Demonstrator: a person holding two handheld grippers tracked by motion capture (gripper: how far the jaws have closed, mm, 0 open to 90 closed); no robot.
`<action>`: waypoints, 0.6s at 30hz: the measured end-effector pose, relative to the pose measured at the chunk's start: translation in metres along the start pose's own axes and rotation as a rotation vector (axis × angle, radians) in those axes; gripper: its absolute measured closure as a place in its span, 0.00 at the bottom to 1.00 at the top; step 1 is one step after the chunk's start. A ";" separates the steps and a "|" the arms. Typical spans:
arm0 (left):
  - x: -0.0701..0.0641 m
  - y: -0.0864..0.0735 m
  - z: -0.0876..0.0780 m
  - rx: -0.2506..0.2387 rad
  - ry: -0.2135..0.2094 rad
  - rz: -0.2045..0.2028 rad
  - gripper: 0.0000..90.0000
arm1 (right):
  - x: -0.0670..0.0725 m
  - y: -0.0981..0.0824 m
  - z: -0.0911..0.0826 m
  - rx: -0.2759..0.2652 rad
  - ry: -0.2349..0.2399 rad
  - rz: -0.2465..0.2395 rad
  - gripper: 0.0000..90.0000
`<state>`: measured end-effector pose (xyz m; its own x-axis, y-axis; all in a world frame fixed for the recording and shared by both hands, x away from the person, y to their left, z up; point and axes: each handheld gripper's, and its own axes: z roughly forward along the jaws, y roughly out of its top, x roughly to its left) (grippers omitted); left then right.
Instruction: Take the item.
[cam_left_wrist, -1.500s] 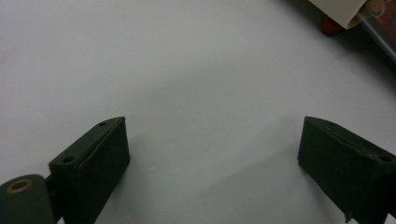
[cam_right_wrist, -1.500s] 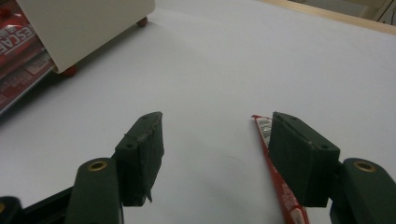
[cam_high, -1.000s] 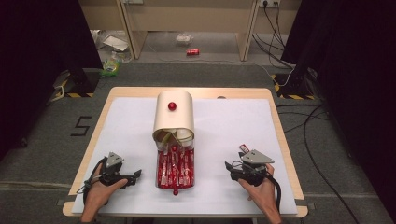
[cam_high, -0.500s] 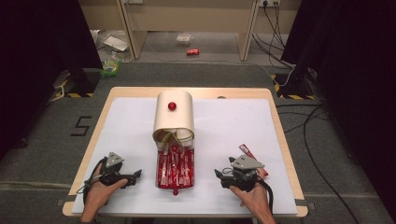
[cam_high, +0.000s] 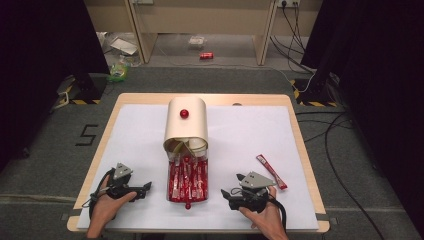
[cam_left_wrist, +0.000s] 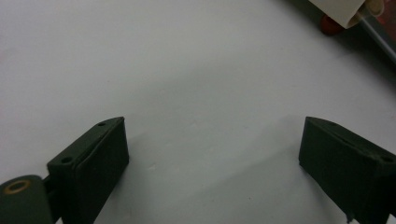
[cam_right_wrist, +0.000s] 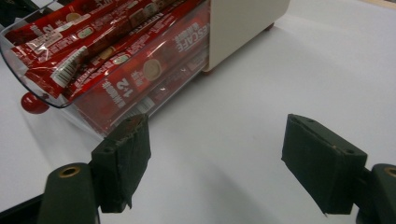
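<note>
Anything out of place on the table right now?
One red sachet lies alone on the white mat, right of the open drawer where the other sachets sit, just beyond the right gripper, whose jaws have just been opening, empty.

My left gripper rests on the white table cover, left of the clear plastic drawer, near the table's front edge. My right gripper sits on the drawer's other side, jaws turned toward it and just beside its wall. The drawer holds a pile of red coffee stick packets and juts forward out of the cream round-topped box, which stands behind it at the table's middle. One single red stick packet lies alone on the cover, right of my right gripper and slightly behind it.
</note>
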<state>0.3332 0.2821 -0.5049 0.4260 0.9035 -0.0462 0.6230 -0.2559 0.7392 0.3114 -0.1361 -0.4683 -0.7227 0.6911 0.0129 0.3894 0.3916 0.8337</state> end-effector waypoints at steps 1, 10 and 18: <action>0.000 0.000 0.000 0.000 0.000 0.000 0.08 | 0.001 0.000 0.000 -0.001 0.004 -0.002 0.27; 0.000 0.000 0.000 0.000 0.000 0.000 0.08 | 0.012 0.000 -0.001 -0.005 0.034 -0.019 0.27; 0.000 0.000 0.000 0.000 0.001 0.001 0.08 | 0.021 0.000 -0.002 -0.010 0.056 -0.034 0.27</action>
<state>0.3332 0.2820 -0.5050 0.4260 0.9036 -0.0453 0.6226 -0.2565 0.7393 0.2950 -0.1224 -0.4673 -0.7664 0.6421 0.0146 0.3580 0.4081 0.8398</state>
